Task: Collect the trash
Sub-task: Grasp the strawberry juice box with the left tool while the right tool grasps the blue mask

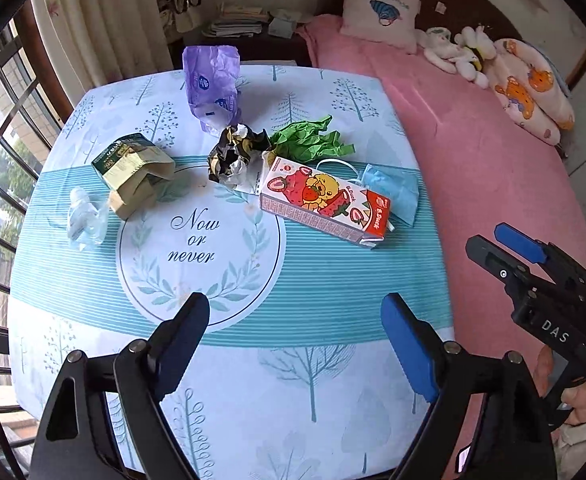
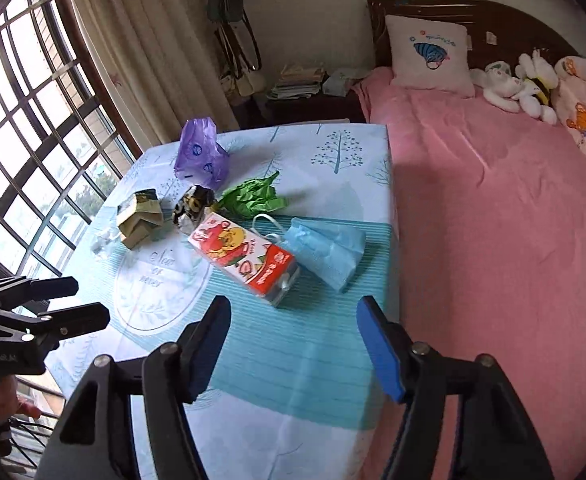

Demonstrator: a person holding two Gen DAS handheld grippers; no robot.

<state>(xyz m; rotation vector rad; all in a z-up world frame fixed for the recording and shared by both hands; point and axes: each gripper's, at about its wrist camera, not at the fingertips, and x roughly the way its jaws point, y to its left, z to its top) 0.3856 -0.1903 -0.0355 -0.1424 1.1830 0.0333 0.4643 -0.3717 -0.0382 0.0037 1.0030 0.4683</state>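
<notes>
Spread across a table [image 1: 313,320] under a tree-print cloth, from left to right, lie 7 pieces of trash: a clear crumpled plastic wrap [image 1: 85,216], a crushed green-and-tan box [image 1: 135,170], a purple bag [image 1: 213,84] standing behind, a black-and-white foil wad [image 1: 235,154], green crumpled paper [image 1: 309,138], a strawberry drink carton [image 1: 325,202], and a blue face mask [image 1: 393,190]. All look light; the carton seems stiffest, best pinched across its narrow sides. The left gripper [image 1: 295,344] and right gripper [image 2: 293,346] both hover with jaws apart, holding nothing.
</notes>
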